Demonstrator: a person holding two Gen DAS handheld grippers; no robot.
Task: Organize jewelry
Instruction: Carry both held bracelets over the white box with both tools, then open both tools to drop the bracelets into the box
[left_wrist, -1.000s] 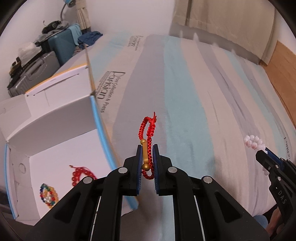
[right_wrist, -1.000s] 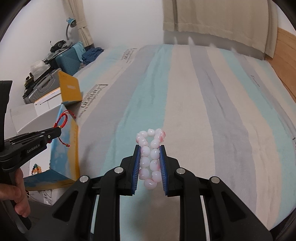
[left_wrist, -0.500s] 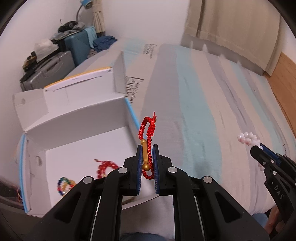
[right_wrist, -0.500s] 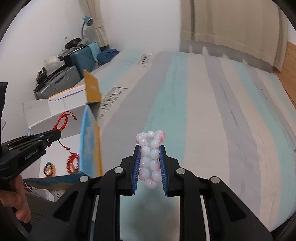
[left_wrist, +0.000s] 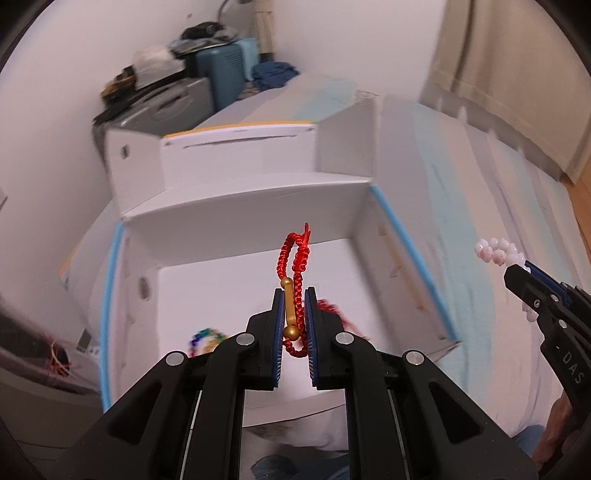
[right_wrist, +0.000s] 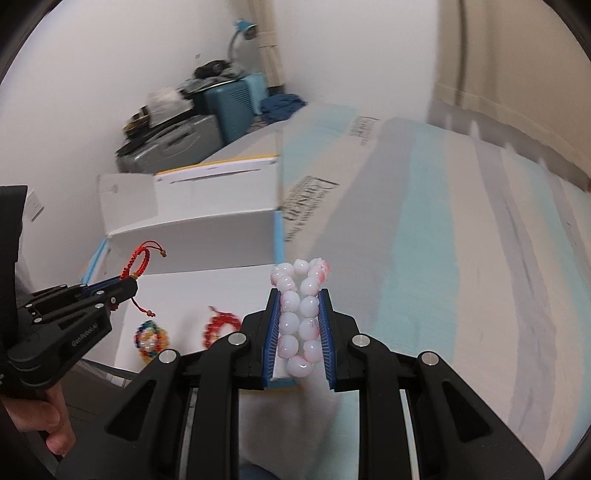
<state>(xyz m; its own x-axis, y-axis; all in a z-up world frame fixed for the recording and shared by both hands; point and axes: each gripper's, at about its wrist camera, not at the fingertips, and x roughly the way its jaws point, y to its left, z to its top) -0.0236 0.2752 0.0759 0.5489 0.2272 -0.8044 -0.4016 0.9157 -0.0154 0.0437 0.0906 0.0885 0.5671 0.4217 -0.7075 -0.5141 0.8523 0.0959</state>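
My left gripper (left_wrist: 293, 295) is shut on a red braided cord bracelet (left_wrist: 294, 258) with a gold bar, held in the air above the open white box (left_wrist: 258, 221). My right gripper (right_wrist: 298, 295) is shut on a pink-white bead bracelet (right_wrist: 299, 310) near the box's right wall. On the box floor lie a rainbow bead bracelet (right_wrist: 151, 338) and a red bead bracelet (right_wrist: 219, 325). From the right wrist view the left gripper (right_wrist: 125, 284) and its red cord (right_wrist: 142, 260) show at the left; the left wrist view shows the right gripper (left_wrist: 517, 269) at the right.
The box (right_wrist: 192, 229) stands at the left edge of a bed with a striped blue, grey and white cover (right_wrist: 443, 240). Suitcases (left_wrist: 218, 77) and piled clutter sit in the far corner by the white wall. A hand (right_wrist: 48, 421) grips the left tool.
Both grippers have swung left from over the bed toward the box. The left one now hangs over the box's inside; the right one has come to its right wall. Grips unchanged.
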